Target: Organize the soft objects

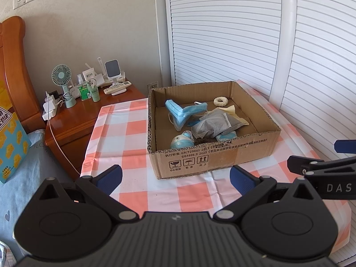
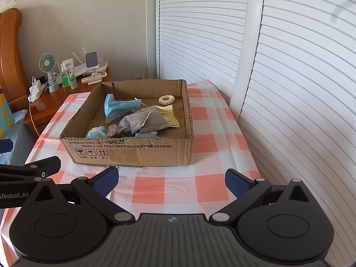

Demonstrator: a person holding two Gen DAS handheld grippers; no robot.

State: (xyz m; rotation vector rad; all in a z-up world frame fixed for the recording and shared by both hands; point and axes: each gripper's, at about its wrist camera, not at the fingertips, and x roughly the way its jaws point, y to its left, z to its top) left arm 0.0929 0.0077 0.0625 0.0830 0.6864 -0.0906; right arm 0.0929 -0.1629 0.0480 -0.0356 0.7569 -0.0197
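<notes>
Box [image 1: 211, 155] mid-tabletop [image 1: 178, 195], holding masks [image 1: 182, 113], grey pouch [image 1: 211, 125], yellow cloth [image 2: 169, 113], white ring [image 1: 220, 101], toy [image 1: 182, 142], left gripper [image 1: 175, 178] and right gripper [image 2: 171, 179] fingers spread, empty, near edge.

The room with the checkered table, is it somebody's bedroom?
Probably a bedroom: a wooden headboard stands beside a nightstand holding a small fan and chargers, with white louvered closet doors behind the table.

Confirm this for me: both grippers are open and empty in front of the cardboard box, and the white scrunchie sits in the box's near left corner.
One detail is off. The white scrunchie lies near the far right corner of the cardboard box, as the right wrist view shows. The rest holds: the left gripper and right gripper are open and empty in front of the box.
</notes>
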